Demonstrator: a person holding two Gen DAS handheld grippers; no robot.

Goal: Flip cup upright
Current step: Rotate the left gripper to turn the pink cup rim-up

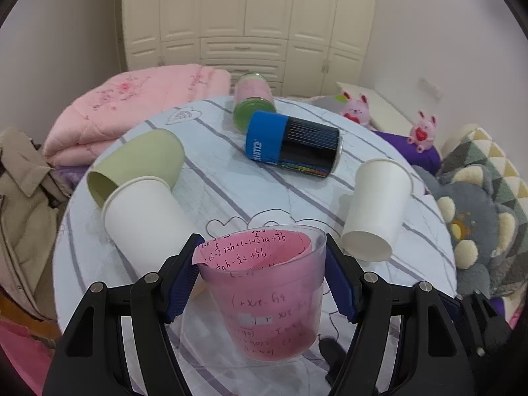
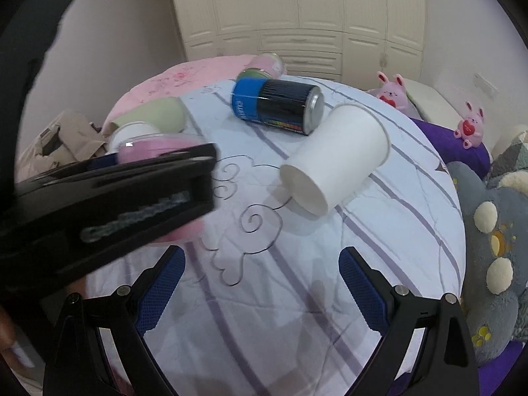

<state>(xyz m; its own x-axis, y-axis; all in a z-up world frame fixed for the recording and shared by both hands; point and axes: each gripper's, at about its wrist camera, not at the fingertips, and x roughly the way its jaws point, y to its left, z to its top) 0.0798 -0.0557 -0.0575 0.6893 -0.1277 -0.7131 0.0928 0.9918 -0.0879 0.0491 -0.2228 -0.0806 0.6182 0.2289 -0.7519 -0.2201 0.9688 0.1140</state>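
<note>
Cup (image 1: 264,292) upright over striped bedsheet (image 1: 231,178), cream wardrobe (image 1: 247,16) behind.

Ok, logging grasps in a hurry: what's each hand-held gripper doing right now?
Left hand-held gripper: shut on the clear plastic cup lined with pink paper, mouth up.
Right hand-held gripper: open, holding nothing.

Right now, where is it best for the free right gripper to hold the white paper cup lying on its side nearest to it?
Grip the paper cup across its middle wall, coming from above. It lies on its side, base toward the right gripper, whose jaws stand open and empty.
</note>
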